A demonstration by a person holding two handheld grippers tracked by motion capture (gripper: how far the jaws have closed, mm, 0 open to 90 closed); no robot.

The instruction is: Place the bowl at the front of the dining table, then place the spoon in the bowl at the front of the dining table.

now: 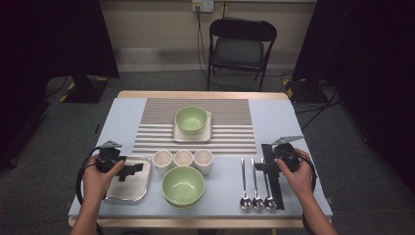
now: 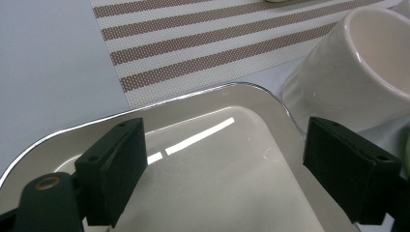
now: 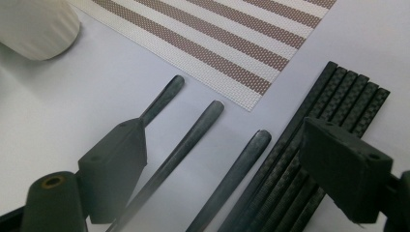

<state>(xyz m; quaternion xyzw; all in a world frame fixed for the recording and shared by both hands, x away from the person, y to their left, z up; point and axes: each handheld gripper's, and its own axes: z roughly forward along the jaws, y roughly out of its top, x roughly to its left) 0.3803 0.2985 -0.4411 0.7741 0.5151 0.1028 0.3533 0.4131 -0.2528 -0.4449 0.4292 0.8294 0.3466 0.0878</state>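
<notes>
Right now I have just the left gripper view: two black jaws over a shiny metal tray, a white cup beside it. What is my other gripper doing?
Observer: The right gripper hovers open over the black chopsticks, beside three dark-handled metal spoons.
Operator: How many white cups are there?
Observer: Three white ceramic cups stand in a row to the right of the metal tray.
Operator: Anything on the striped mat?
Observer: A green bowl sits on a square cream plate on the striped placemat.
Operator: Anything near the table's front edge?
Observer: A second green bowl, just in front of the cups.
</notes>
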